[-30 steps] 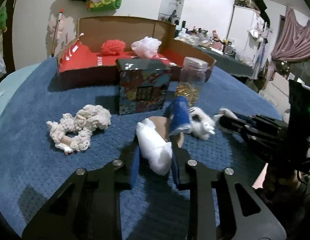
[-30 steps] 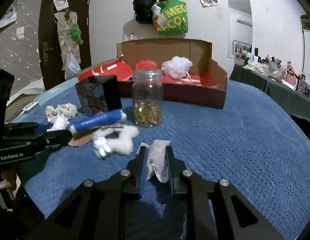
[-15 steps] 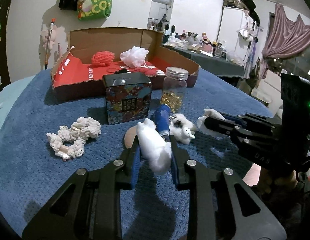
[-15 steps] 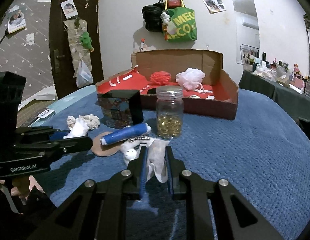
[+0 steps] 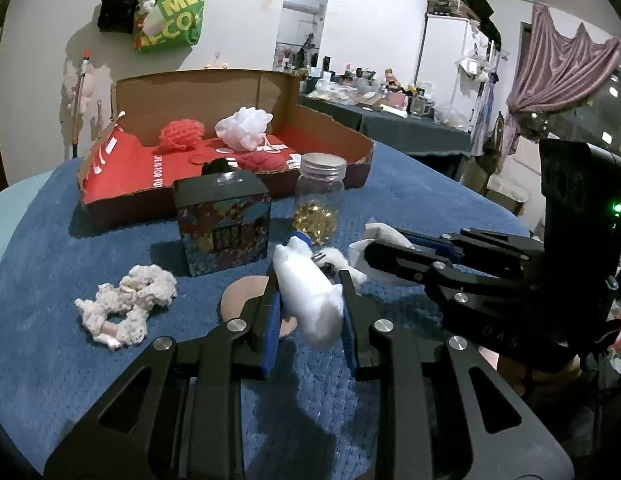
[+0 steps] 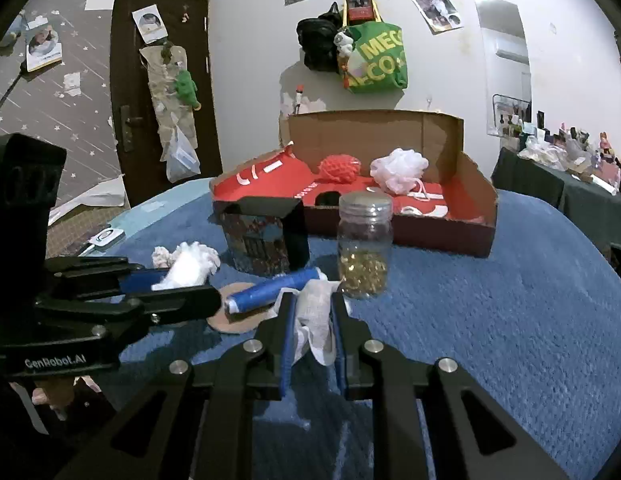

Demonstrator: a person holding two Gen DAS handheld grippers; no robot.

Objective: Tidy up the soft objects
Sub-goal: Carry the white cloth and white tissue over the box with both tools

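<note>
Left tool (image 5: 308, 300): clamping a white stuffed piece (image 5: 310, 296) between its blue pads, jaws narrow, piece standing clear of the blue cover (image 5: 70, 240)
Right tool (image 6: 312, 320): pinching a white cloth scrap (image 6: 314, 316), jaws narrow, scrap drooping between the pads; also showing from the side in the left view (image 5: 390, 256), white cloth poking out at the tip
Surface: appearing as a desk or a bed under a blue textured cover, not telling which
Cardboard box (image 5: 326, 128): sitting open at the far side, red lining inside
Box contents: holding a red mesh puff (image 5: 180, 136) and a white mesh puff (image 5: 244, 126), lying side by side, apart
Patterned tin (image 5: 222, 224): standing upright in front of the box, dark lid on
Glass jar (image 6: 364, 244): standing upright just beside the tin, metal lid on, gold pieces filling the lower part
Blue roll (image 6: 274, 290): lying on its side near the jar, one end resting over a tan disc (image 6: 234, 320)
Cream fluffy band (image 5: 128, 304): lying loose on the cover, left of the tin in the left view, well apart from both tools
Small white fluffy item (image 5: 342, 262): lying just behind the left tool's tip, mostly hidden, shape not readable
Green bag (image 6: 376, 60): hanging on the wall behind the box
</note>
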